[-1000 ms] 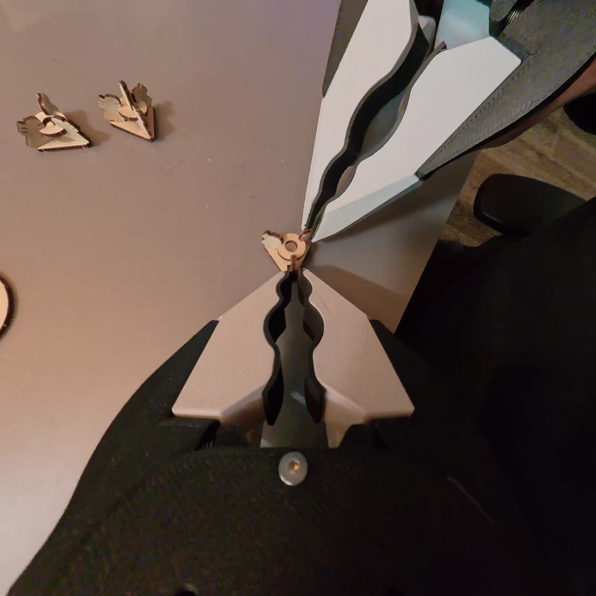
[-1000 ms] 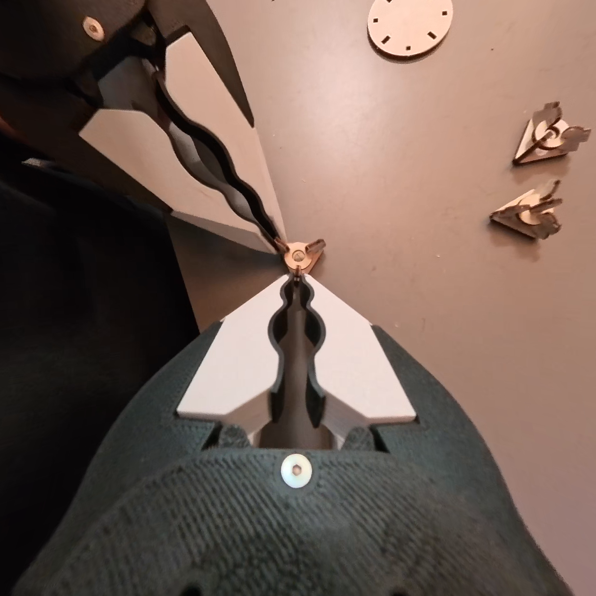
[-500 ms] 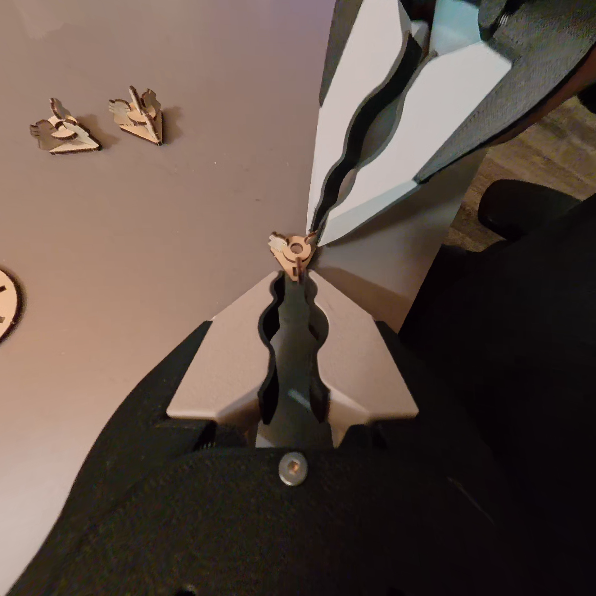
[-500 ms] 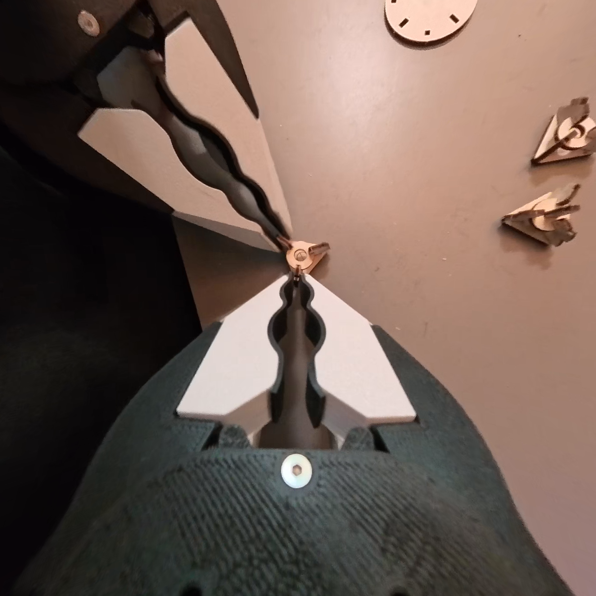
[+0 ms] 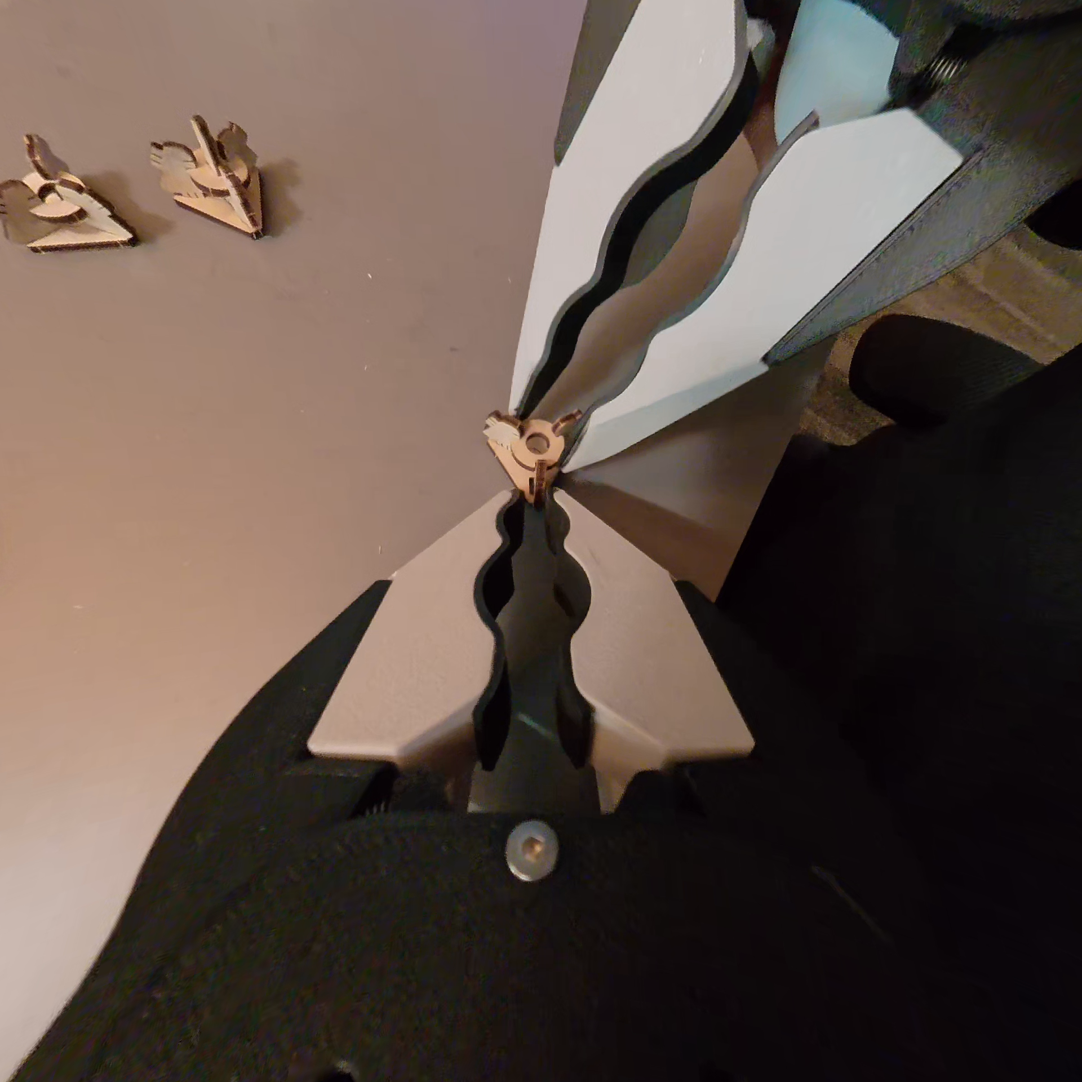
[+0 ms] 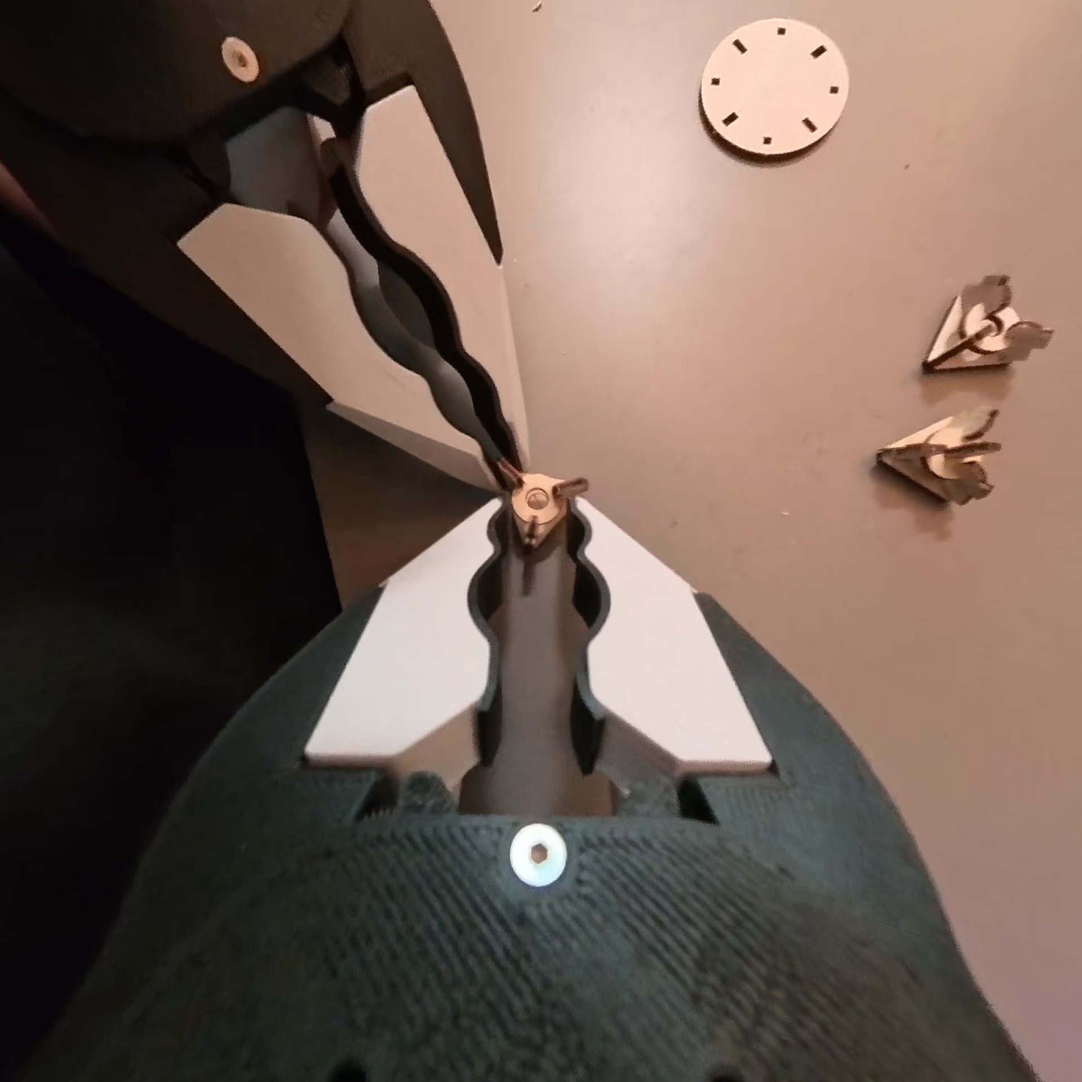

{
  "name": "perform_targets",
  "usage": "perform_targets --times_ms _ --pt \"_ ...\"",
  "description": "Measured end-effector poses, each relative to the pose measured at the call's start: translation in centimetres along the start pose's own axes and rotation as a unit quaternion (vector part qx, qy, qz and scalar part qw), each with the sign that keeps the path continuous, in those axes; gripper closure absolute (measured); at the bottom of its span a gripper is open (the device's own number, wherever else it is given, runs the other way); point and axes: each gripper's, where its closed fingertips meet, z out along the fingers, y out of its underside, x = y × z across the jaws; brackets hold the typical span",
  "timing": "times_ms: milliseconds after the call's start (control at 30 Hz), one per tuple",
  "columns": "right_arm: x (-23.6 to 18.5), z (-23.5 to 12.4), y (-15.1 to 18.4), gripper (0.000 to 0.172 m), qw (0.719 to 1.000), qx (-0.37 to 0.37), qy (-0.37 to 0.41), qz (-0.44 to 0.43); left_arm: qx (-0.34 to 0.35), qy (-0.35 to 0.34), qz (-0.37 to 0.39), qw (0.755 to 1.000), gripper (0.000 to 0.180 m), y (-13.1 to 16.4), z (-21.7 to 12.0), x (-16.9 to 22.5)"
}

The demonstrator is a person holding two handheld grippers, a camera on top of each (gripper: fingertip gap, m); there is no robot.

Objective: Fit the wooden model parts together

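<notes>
A small triangular wooden piece [image 5: 530, 451] with a round hub and three fins hangs above the grey table's [image 5: 234, 410] right edge. My left gripper [image 5: 531, 497] is shut on its lower fin. The right wrist view shows the left gripper [image 6: 500, 465] closed on that fin of the piece [image 6: 536, 506]. My right gripper [image 6: 536, 515] is open. Its fingertips [image 6: 579, 515] stand on either side of the piece's body with a gap between pad and wood. In the left wrist view the right gripper [image 5: 547, 413] reaches in from the upper right, jaws spread behind the piece.
Two more assembled wooden pieces [image 5: 216, 181] [image 5: 52, 205] lie on the table to the far left; they also show in the right wrist view [image 6: 983, 334] [image 6: 937, 456]. A round slotted wooden disc [image 6: 773, 88] lies farther off. A black chair [image 5: 937, 375] stands beyond the table edge. My two grippers' fingertips are within a few centimetres of each other.
My right gripper, shut on the piece before, has opened around it. My left gripper loosened half a second ago and has closed again on the fin. The piece has barely moved.
</notes>
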Motion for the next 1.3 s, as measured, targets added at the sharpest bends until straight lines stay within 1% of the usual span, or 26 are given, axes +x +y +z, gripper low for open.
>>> perform_targets --times_ms 133,533,600,733,967,1133,1300 --pt "-0.05 0.48 0.63 0.157 1.0 -0.019 0.003 -0.008 -0.001 0.005 -0.003 1.0 0.175 0.03 0.03 0.06" --pt "-0.12 0.51 0.61 0.157 1.0 -0.027 0.0 -0.006 0.007 0.0 0.009 1.0 0.174 -0.15 -0.14 0.18" --pt "-0.14 0.51 0.62 0.158 1.0 -0.027 -0.001 -0.005 0.015 0.002 0.01 1.0 0.178 -0.3 -0.28 0.26" --pt "-0.15 0.53 0.6 0.158 1.0 -0.03 -0.004 -0.001 0.015 0.004 0.0 1.0 0.177 -0.3 -0.21 0.14" --pt "-0.16 0.56 0.67 0.158 0.999 -0.04 -0.002 -0.003 0.015 -0.032 0.032 0.999 0.177 -0.23 -0.16 0.01" --pt "-0.15 0.58 0.67 0.158 0.999 -0.049 0.001 -0.012 0.016 -0.023 0.013 1.0 0.177 -0.19 -0.15 -0.02" --pt "-0.09 0.63 0.56 0.158 0.999 -0.051 0.004 -0.009 0.016 -0.03 0.018 0.999 0.176 -0.13 -0.14 -0.06"
